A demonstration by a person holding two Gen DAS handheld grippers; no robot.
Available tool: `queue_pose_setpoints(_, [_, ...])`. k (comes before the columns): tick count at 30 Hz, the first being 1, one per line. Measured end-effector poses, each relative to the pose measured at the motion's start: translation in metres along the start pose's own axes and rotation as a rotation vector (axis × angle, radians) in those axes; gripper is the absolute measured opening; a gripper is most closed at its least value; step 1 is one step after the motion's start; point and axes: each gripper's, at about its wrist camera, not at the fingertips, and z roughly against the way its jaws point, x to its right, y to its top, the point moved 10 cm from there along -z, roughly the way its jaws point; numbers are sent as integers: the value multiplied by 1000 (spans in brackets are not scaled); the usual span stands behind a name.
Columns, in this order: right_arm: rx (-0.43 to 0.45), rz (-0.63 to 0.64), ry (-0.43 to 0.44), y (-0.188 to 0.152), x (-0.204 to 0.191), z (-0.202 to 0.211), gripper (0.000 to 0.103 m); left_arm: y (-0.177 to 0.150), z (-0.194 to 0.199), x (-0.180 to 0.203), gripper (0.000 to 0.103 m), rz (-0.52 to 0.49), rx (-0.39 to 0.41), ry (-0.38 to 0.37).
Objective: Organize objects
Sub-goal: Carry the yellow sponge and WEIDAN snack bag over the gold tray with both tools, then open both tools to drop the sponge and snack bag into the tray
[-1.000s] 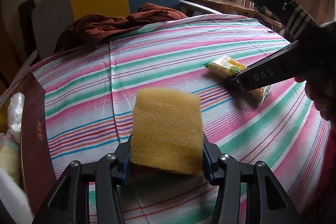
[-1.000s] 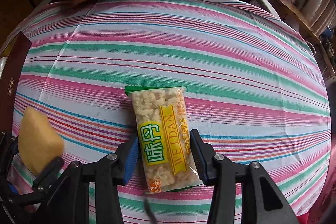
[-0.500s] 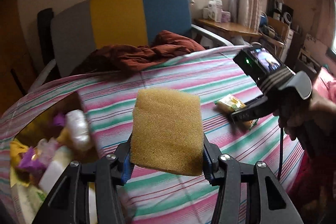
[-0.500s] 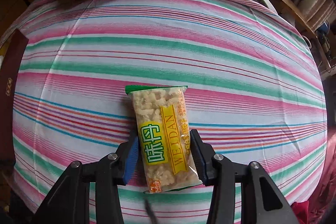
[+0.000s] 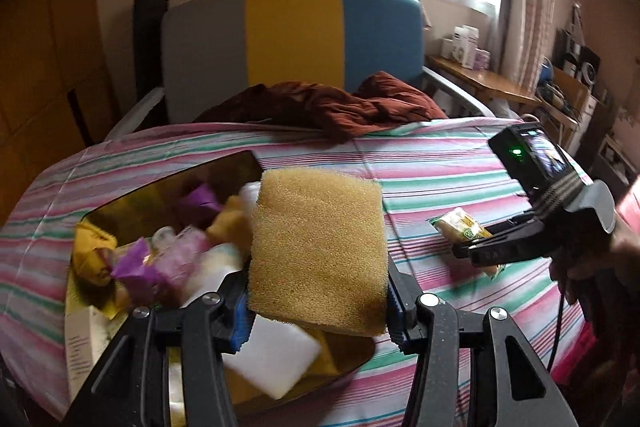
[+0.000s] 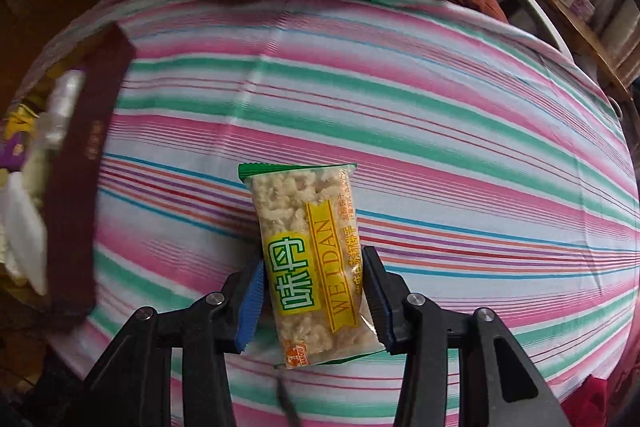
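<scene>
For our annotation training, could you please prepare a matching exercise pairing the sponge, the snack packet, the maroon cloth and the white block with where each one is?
Things:
1. yellow sponge
2. Weidan snack packet
3. maroon cloth
4. white block

Places:
A. inside the gold-lined box
B. between the right gripper fingers
C. far edge of the striped sheet
D. clamped in the left gripper

Pairs: 1-D, 2-B, 3-C, 4-A

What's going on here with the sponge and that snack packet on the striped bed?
A person with a handheld gripper in each hand is tidying items into a box. The left gripper is clamped on a yellow sponge, held above the open box of mixed items. The right gripper has its fingers on either side of a snack packet over the striped sheet; whether the packet is lifted is unclear.
</scene>
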Motion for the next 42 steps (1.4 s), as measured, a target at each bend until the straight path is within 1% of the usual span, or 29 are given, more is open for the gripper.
queue_pose_setpoints(1, [13,1,15,2,-7,4,46,-1,1,-6,53,11,1,6])
queue_pose_setpoints(2, [23,2,33,0,6,11,46,-1,2,-11,53,19,1,11])
queue_pose_setpoints(3, [36,5,57,-5,3,15,46,-2,3,-15,53,25,1,14])
queue_pose_setpoints(4, [47,9,73,-4,8,24,46,-3,4,-20,53,33,2,19])
queue_pose_setpoints(5, [61,15,89,-2,-2,29,46,-5,5,-25,53,41,2,24])
queue_pose_setpoints(6, [74,18,100,-10,-12,31,46,-6,6,-30,53,51,0,28])
queue_pose_setpoints(8, [107,25,135,-7,-29,43,46,-9,8,-40,53,69,-3,36])
queue_pose_setpoints(10, [130,35,168,1,-54,40,46,-13,12,-53,53,91,-4,47])
queue_pose_setpoints(13, [162,62,219,-1,-91,58,46,-17,20,-74,53,120,2,73])
queue_pose_setpoints(15, [170,83,259,2,-112,62,46,-23,24,-91,53,145,-2,93])
queue_pose_setpoints(18, [174,121,295,8,-143,63,46,-32,28,-119,53,195,-13,127])
queue_pose_setpoints(21, [174,151,315,21,-167,59,46,-40,33,-142,53,239,-18,157])
queue_pose_setpoints(24, [177,159,330,39,-186,54,46,-42,32,-157,53,270,-22,176])
queue_pose_setpoints(27, [184,161,336,59,-197,51,46,-39,29,-163,53,285,-20,185])
queue_pose_setpoints(30, [182,151,362,76,-205,47,46,-33,22,-163,53,284,-15,195])
queue_pose_setpoints(33, [167,128,361,87,-206,37,47,-31,15,-163,54,288,-21,210])
queue_pose_setpoints(42, [164,110,359,81,-199,29,47,-34,3,-162,54,298,-36,208])
